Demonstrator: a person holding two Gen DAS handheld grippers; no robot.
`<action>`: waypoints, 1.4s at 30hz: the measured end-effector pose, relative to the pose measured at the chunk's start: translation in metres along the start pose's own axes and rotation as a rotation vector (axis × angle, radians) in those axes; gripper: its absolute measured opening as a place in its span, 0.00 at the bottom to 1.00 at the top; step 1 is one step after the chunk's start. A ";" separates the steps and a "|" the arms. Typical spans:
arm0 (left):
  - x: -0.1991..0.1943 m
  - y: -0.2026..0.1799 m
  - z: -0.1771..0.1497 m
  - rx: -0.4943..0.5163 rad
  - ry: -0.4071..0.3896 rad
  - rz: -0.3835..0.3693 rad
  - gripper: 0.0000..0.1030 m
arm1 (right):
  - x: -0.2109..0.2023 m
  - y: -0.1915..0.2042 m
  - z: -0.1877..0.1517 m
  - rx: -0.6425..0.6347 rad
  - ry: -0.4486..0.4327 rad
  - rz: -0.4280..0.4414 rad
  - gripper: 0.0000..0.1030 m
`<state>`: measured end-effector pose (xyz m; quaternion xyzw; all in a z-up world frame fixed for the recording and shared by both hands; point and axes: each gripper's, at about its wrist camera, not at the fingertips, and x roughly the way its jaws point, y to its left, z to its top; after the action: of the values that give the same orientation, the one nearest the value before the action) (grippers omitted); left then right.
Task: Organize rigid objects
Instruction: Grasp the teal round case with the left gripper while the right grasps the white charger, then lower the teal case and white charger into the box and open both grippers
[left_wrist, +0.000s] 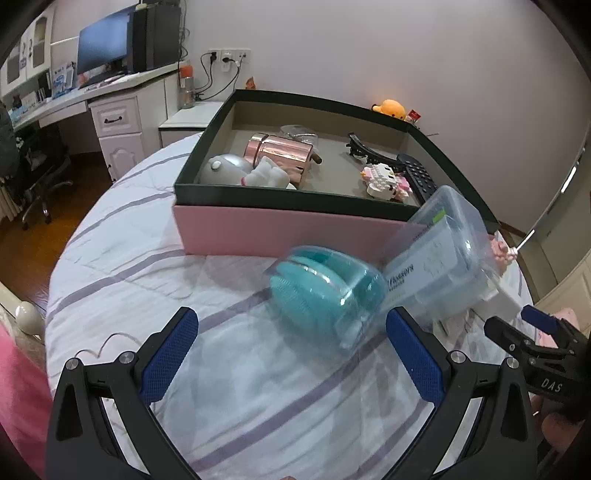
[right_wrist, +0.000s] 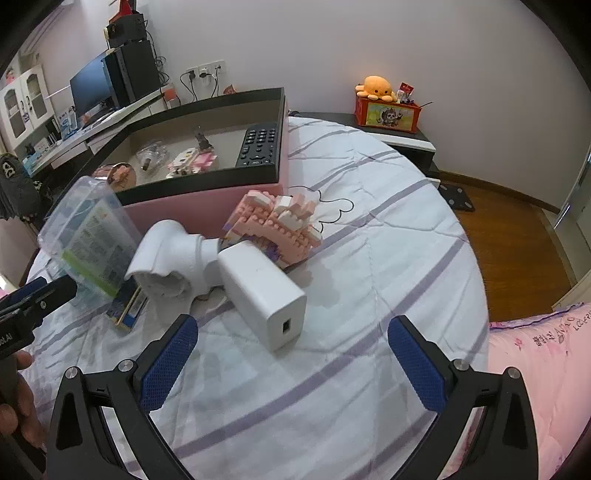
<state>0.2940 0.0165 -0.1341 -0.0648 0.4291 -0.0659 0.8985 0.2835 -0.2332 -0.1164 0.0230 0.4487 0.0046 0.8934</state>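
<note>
Pink-sided box (left_wrist: 288, 232) with dark rim noted at rear of striped bedspread (left_wrist: 129, 258), evidently the collecting bin: already holding a shiny copper can (left_wrist: 282, 151), hair clip (left_wrist: 364, 147), brick toy and remote (right_wrist: 258, 144). Left gripper (left_wrist: 291, 352) hovering with jaws spread wide, empty, aimed at clear plastic case (left_wrist: 369, 280) enclosing a teal nubbed brush, tilted against box wall. Further right, smooth white charger block (right_wrist: 262, 291), white pump bottle (right_wrist: 170, 251) and knobbly pink brick model (right_wrist: 273, 221) clustered together, awaiting sorting. Right gripper (right_wrist: 291, 354) likewise spread and empty, just short of charger block.
</note>
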 end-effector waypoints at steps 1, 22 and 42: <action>0.002 0.001 0.001 -0.009 0.000 0.006 1.00 | 0.002 0.000 0.000 -0.003 0.001 0.000 0.99; 0.009 0.020 -0.002 -0.060 0.005 -0.073 0.67 | 0.003 0.011 -0.002 -0.024 -0.022 0.059 0.28; -0.043 0.033 -0.015 -0.045 -0.053 -0.049 0.67 | -0.045 0.018 -0.006 0.009 -0.081 0.164 0.23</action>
<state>0.2573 0.0555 -0.1166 -0.0972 0.4049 -0.0768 0.9059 0.2523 -0.2167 -0.0832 0.0638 0.4089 0.0747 0.9073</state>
